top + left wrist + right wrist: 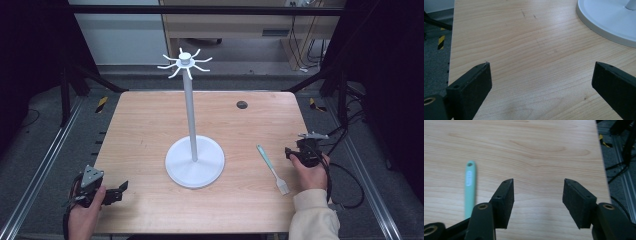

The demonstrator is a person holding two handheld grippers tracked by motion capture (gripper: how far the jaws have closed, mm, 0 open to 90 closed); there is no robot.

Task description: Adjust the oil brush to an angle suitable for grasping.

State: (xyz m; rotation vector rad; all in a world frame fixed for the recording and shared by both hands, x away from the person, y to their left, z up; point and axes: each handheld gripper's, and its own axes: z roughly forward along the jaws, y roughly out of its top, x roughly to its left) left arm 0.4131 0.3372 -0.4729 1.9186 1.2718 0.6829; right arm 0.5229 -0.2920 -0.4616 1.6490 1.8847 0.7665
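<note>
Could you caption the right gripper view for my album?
Open claw above a wooden table, a green brush handle lying beside it.

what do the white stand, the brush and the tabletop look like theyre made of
White stand: probably painted metal or plastic; smooth matte surface, soft sheen on the round base, thin curved hooks on top.
Brush: mint-green handle looks like plastic or silicone, smooth with a hanging hole; the pale head is too small to tell.
Tabletop: light wood grain, likely laminate or veneer, slightly glossy.

White stand blocks table centre; brush lies right
</note>
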